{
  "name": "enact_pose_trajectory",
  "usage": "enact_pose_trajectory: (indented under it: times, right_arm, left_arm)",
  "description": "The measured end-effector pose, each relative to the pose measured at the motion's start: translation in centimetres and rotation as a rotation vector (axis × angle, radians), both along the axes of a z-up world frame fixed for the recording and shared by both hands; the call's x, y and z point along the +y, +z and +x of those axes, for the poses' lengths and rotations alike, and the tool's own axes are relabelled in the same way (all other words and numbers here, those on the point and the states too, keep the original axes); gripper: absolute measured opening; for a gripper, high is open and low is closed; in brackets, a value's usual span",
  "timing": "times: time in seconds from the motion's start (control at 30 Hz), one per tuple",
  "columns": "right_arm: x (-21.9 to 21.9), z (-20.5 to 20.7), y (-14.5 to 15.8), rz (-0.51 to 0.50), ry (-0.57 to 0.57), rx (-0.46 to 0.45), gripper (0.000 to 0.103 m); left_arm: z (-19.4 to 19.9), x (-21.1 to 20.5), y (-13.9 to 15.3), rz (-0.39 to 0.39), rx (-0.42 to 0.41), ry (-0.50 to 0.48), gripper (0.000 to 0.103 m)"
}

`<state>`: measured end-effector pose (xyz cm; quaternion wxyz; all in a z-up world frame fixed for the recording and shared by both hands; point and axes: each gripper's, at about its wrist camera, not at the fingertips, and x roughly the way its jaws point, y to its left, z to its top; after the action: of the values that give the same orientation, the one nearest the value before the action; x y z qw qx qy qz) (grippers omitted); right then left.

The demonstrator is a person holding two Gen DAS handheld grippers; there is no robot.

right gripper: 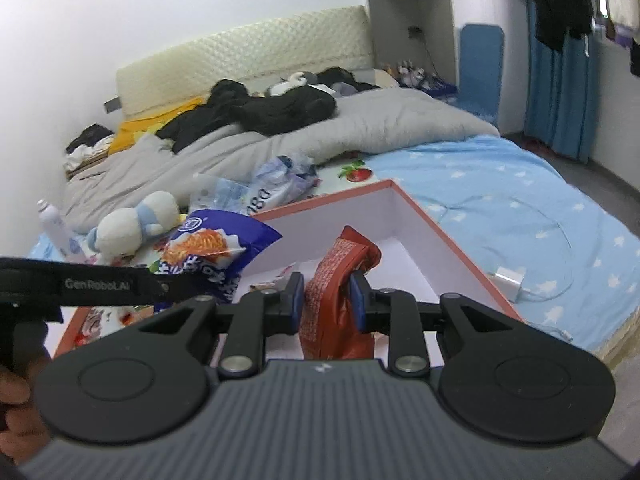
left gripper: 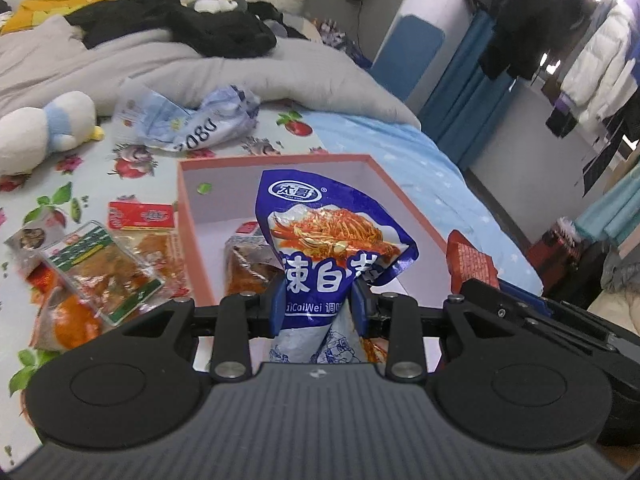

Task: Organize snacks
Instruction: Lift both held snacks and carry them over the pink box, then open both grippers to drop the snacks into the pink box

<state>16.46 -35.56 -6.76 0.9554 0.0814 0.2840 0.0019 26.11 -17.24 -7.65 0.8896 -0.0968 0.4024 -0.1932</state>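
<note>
My left gripper (left gripper: 318, 300) is shut on a blue snack bag (left gripper: 332, 240) with white characters, held upright over the pink-rimmed white box (left gripper: 188, 216). That blue snack bag (right gripper: 216, 248) also shows at the left of the right wrist view. My right gripper (right gripper: 326, 300) is shut on a red snack packet (right gripper: 340, 292), held above the same box (right gripper: 452, 240). A brownish packet (left gripper: 248, 264) lies inside the box. Several more snack packets (left gripper: 104, 264) lie on the floral sheet left of the box.
A white plush toy (left gripper: 44, 128) and a crumpled blue-white plastic bag (left gripper: 192, 120) lie beyond the box. A grey duvet (left gripper: 132, 60) with black clothes covers the far bed. A white charger (right gripper: 508, 278) lies on the blue starred sheet. A hand (right gripper: 16, 404) grips the left tool.
</note>
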Motion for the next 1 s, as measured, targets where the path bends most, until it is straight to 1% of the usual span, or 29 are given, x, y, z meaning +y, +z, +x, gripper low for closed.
enact_pose_trajectory:
  times: [0.13, 0.33, 0.4, 0.47, 0.53, 0.7, 0.77, 0.8, 0.83, 0.9, 1.0]
  right_arm:
    - [-1.4, 1.6, -1.5, 0.024, -0.015, 0.039, 0.028]
    - [-3.0, 4.6, -3.6, 0.038, -0.009, 0.086, 0.029]
    - [-3.2, 5.5, -4.4, 0.044, -0.008, 0.108, 0.029]
    - [-3.3, 6.1, -5.2, 0.047, -0.003, 0.126, 0.029]
    - [-3.5, 6.5, -5.7, 0.054, 0.002, 0.137, 0.029]
    - [-4.1, 7.0, -6.3, 0.071, -0.012, 0.151, 0.029]
    - [-4.4, 7.0, -6.4, 0.088, -0.02, 0.159, 0.029]
    - [-4.4, 7.0, -6.3, 0.089, -0.027, 0.161, 0.03]
    - [-4.4, 6.9, -6.3, 0.089, -0.031, 0.158, 0.035]
    - [-4.5, 6.6, -6.1, 0.095, -0.039, 0.15, 0.042]
    - [-4.2, 5.8, -5.8, 0.098, -0.046, 0.143, 0.042]
  left_arm:
    - [2.5, -1.5, -1.3, 0.021, 0.051, -0.001, 0.038]
    - [5.4, -2.7, -3.2, 0.047, 0.095, 0.004, 0.038]
    - [6.1, -3.0, -3.8, 0.045, 0.112, -0.001, 0.038]
    - [6.6, -3.4, -4.5, 0.072, 0.122, -0.004, 0.038]
    - [7.1, -3.5, -5.0, 0.067, 0.135, 0.002, 0.038]
    - [7.4, -3.8, -5.5, 0.08, 0.137, -0.011, 0.039]
    - [7.3, -3.9, -5.5, 0.088, 0.139, -0.015, 0.043]
    - [7.3, -3.8, -5.6, 0.088, 0.144, -0.022, 0.047]
    - [7.3, -3.8, -5.5, 0.088, 0.146, -0.028, 0.051]
    - [6.7, -3.7, -5.3, 0.09, 0.131, -0.033, 0.054]
    - [5.7, -3.3, -4.5, 0.081, 0.11, -0.029, 0.056]
